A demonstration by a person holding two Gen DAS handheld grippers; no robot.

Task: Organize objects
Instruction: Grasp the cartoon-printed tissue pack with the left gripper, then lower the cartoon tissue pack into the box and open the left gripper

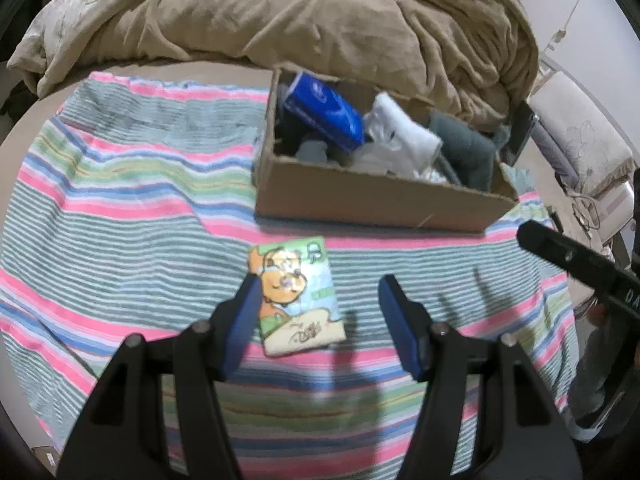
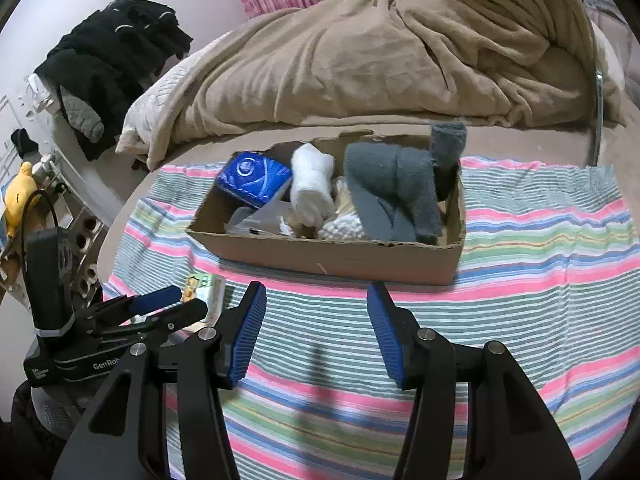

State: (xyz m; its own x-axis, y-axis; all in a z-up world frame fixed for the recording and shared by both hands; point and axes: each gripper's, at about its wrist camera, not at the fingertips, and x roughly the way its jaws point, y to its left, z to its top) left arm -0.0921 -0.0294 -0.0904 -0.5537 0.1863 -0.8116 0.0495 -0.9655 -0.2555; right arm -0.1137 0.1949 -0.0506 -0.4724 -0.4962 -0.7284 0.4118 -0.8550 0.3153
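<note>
A small packet with a cartoon bear (image 1: 294, 294) lies flat on the striped cloth (image 1: 120, 208), just ahead of my left gripper (image 1: 318, 284), which is open and empty; its left finger overlaps the packet's left edge. A cardboard box (image 1: 360, 204) behind it holds a blue packet (image 1: 324, 112), white cloth (image 1: 404, 136) and grey cloth (image 1: 468, 148). My right gripper (image 2: 316, 294) is open and empty, in front of the box (image 2: 332, 256). The bear packet (image 2: 204, 290) shows at its left, partly hidden by the left gripper (image 2: 168, 304).
A rumpled tan blanket (image 1: 300, 12) lies behind the box. The right gripper's body (image 1: 580, 268) shows at the right edge of the left wrist view. Black clothes (image 2: 108, 60) hang at the far left. A yellow toy (image 2: 18, 196) sits beside shelves.
</note>
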